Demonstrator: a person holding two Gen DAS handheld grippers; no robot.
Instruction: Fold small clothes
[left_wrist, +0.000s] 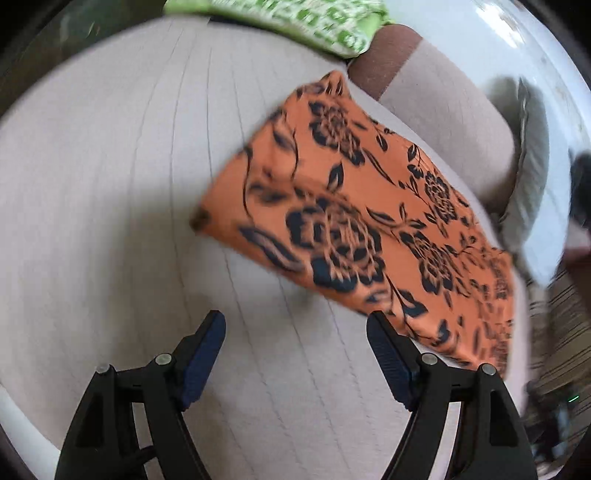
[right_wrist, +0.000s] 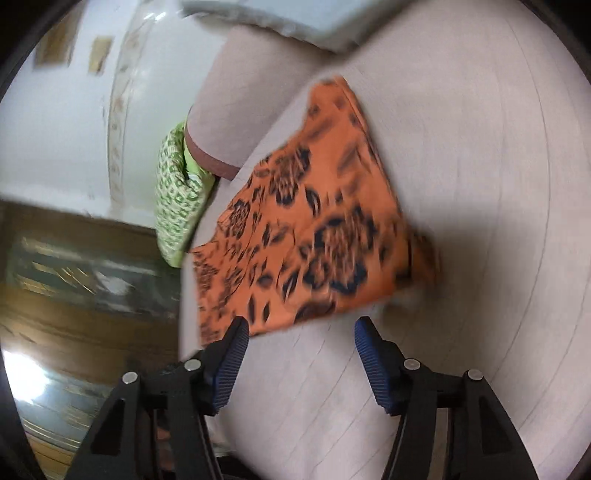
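- Left wrist view: the left gripper (left_wrist: 295, 332) has its jaws spread wide and empty above the pale ribbed bed cover (left_wrist: 110, 184); its right-hand finger sits just at the near edge of the orange floral garment (left_wrist: 354, 221).
- The garment lies flat on the bed cover, apparently already folded into a compact slab, close to the cover's edge.
- Right wrist view: the right gripper (right_wrist: 299, 338) is likewise wide open and holding nothing, its left-hand finger just at the garment's (right_wrist: 306, 236) near hem.
- Both views are blurred, so whether either finger touches the cloth cannot be told.
- Judgement: the step in hand is either releasing a finished fold or setting up the next one. To do it well, each gripper should come at a corner low and level, catch every layer at once, and lift evenly so the edges stay aligned.
- A green patterned cloth (right_wrist: 177, 206) lies beside a pale bolster (right_wrist: 229, 110); the fold should stay away from both.
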